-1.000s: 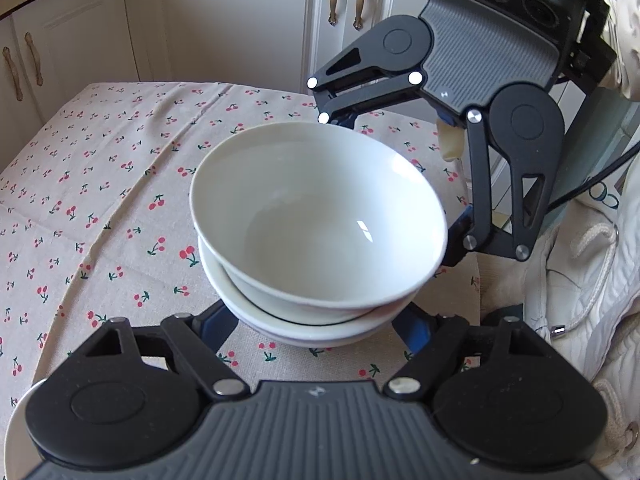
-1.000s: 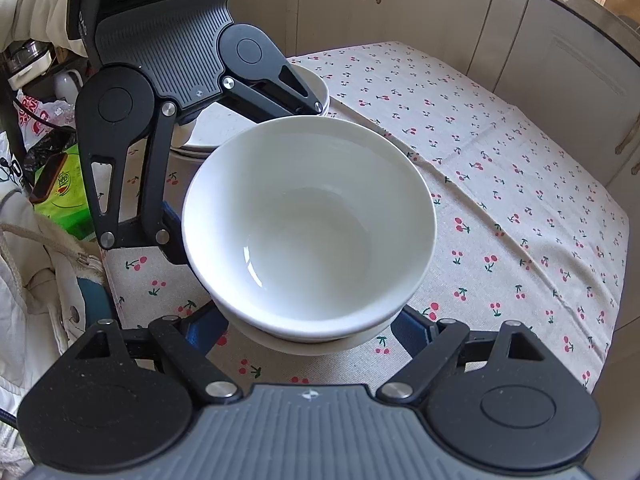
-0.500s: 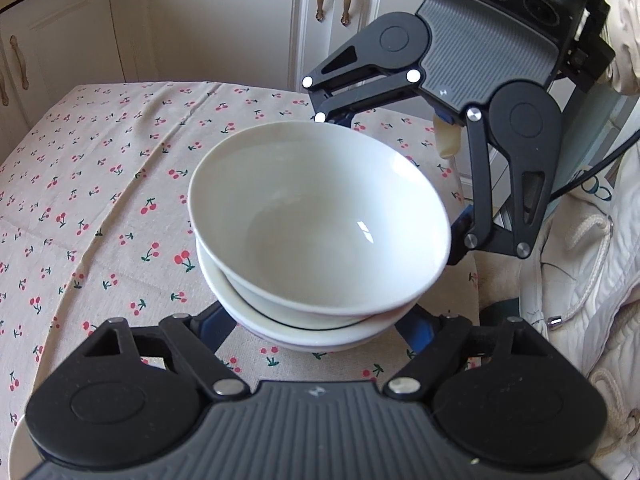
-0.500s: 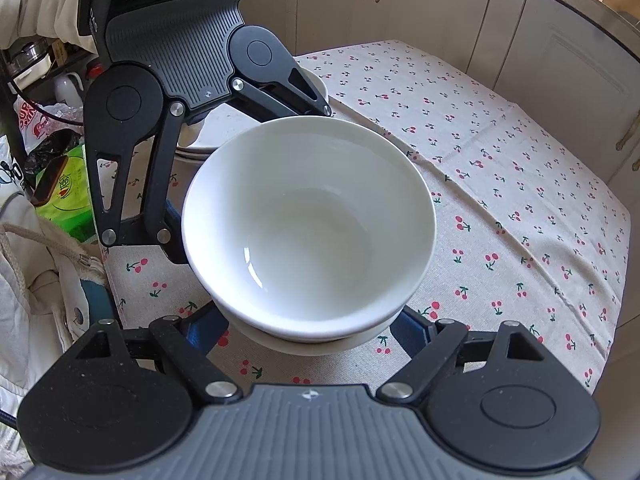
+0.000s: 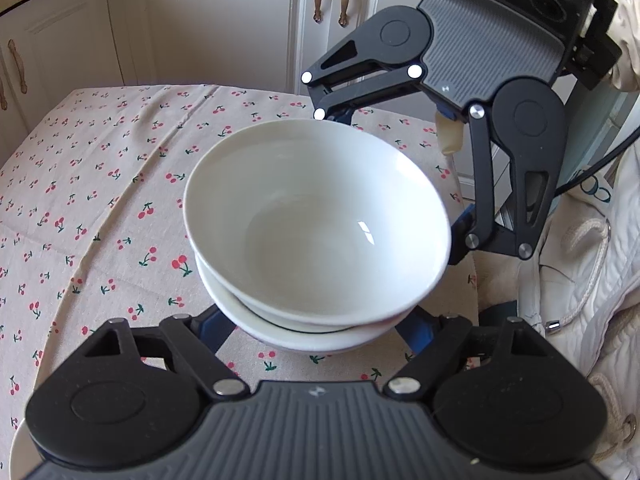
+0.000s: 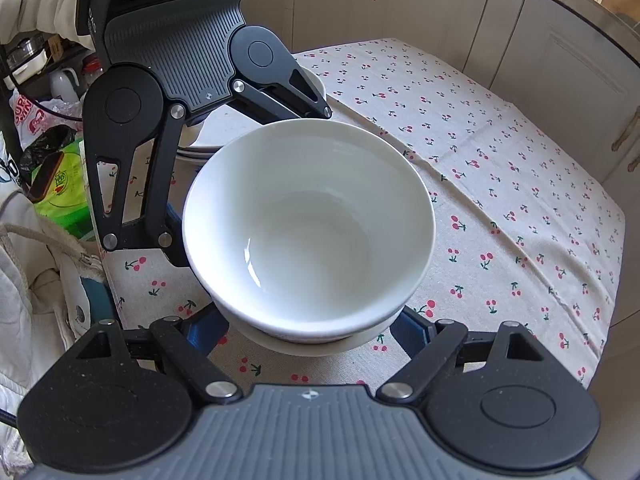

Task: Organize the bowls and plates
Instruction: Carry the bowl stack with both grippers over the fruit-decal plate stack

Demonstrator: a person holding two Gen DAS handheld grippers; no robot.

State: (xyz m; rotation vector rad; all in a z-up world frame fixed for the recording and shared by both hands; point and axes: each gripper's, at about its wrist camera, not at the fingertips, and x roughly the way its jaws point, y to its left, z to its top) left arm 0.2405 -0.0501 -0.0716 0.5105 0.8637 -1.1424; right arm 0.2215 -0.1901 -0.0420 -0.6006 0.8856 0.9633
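A stack of white bowls point(image 5: 316, 236) is held above the cherry-print tablecloth point(image 5: 88, 208). My left gripper point(image 5: 316, 332) has its blue fingers spread around the stack's near side, clamped on the lower bowls. My right gripper point(image 6: 312, 332) clasps the stack from the opposite side; it shows in the left wrist view point(image 5: 404, 184) behind the bowls. The same stack point(image 6: 308, 224) fills the right wrist view, with the left gripper point(image 6: 248, 184) beyond it. Fingertips are hidden under the bowls.
A pile of white plates point(image 6: 216, 136) sits on the table behind the left gripper; a plate rim point(image 5: 16, 452) shows at the lower left. White cabinets point(image 5: 224, 20) stand beyond the table. A white jacket point(image 5: 588, 280) and green bag point(image 6: 64, 188) lie at the table's edge.
The bowl stack, held by both grippers, has shifted slightly across the table; the cabinets and cloth slid right in the left wrist view. Both grips are unchanged.
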